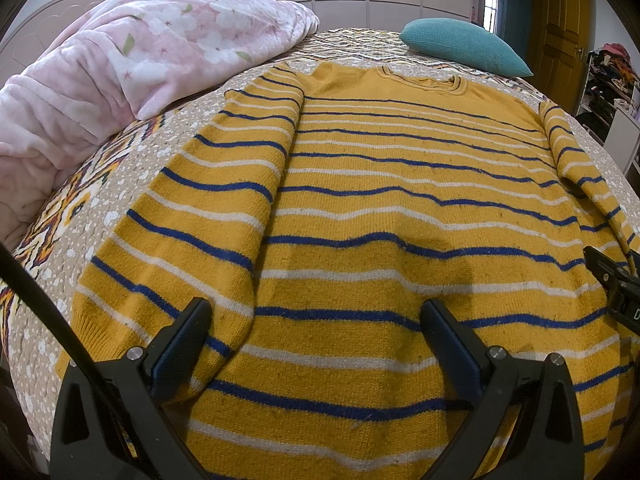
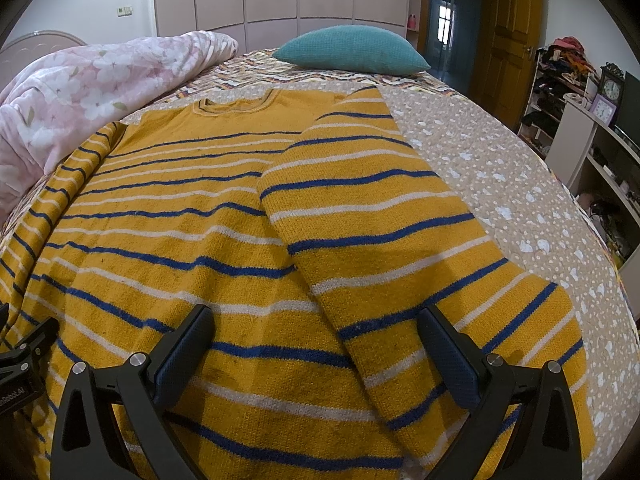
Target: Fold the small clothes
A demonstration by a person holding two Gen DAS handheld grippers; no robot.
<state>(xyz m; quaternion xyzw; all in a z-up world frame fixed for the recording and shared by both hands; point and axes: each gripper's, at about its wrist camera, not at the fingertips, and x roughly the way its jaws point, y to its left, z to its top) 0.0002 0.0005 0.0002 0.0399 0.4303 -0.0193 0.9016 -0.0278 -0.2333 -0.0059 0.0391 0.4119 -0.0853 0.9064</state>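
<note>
A yellow sweater (image 1: 380, 184) with blue and white stripes lies flat on the bed, collar at the far end. Its left sleeve (image 1: 192, 216) runs down along the body's left side. In the right wrist view the same sweater (image 2: 168, 240) shows its right sleeve (image 2: 384, 232) lying along the right side, partly over the body. My left gripper (image 1: 316, 312) hovers open above the hem near the left sleeve. My right gripper (image 2: 316, 320) is open over the lower part of the right sleeve. Neither holds anything. Each gripper shows at the edge of the other's view.
A pink floral blanket (image 1: 120, 64) is heaped on the bed's left side. A teal pillow (image 2: 352, 50) lies beyond the collar. The patterned bedspread (image 2: 500, 168) extends right of the sweater. Shelves with a clock (image 2: 612, 88) stand to the right, wardrobes behind.
</note>
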